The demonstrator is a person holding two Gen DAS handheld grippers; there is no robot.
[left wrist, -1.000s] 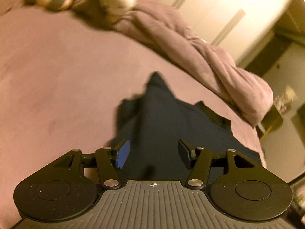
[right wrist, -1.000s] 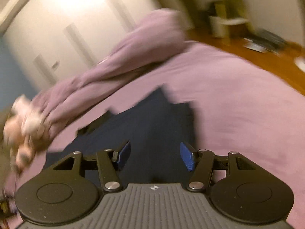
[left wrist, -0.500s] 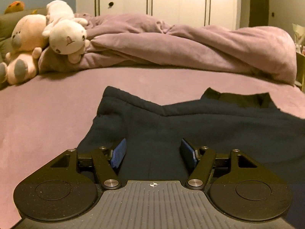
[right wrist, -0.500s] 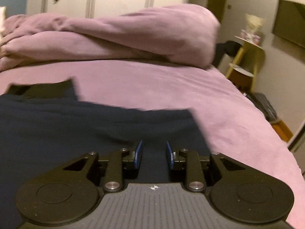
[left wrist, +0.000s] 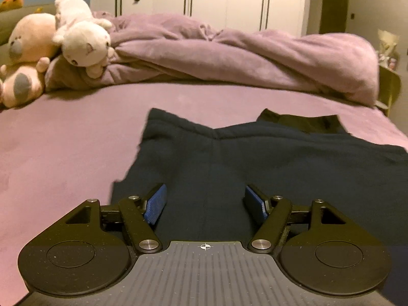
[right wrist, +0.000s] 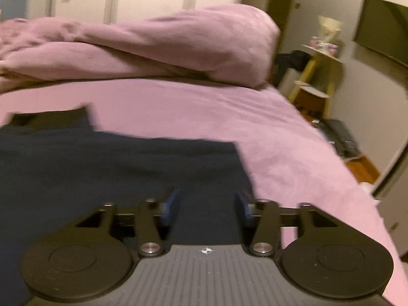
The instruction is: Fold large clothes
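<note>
Left wrist view: the dark garment (left wrist: 255,168) lies flat on the bed (left wrist: 63,140). Both the left gripper (left wrist: 205,201) and right gripper (right wrist: 207,204) have jaws opening, gripping nothing (a fold laid, apparently). Next: grasp an edge.

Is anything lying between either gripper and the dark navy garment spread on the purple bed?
Nothing visible. The left gripper and right gripper, jaws opening, sit directly over the dark navy garment with nothing between the pads. The plush toys and the bunched purple duvet lie far beyond it.
</note>
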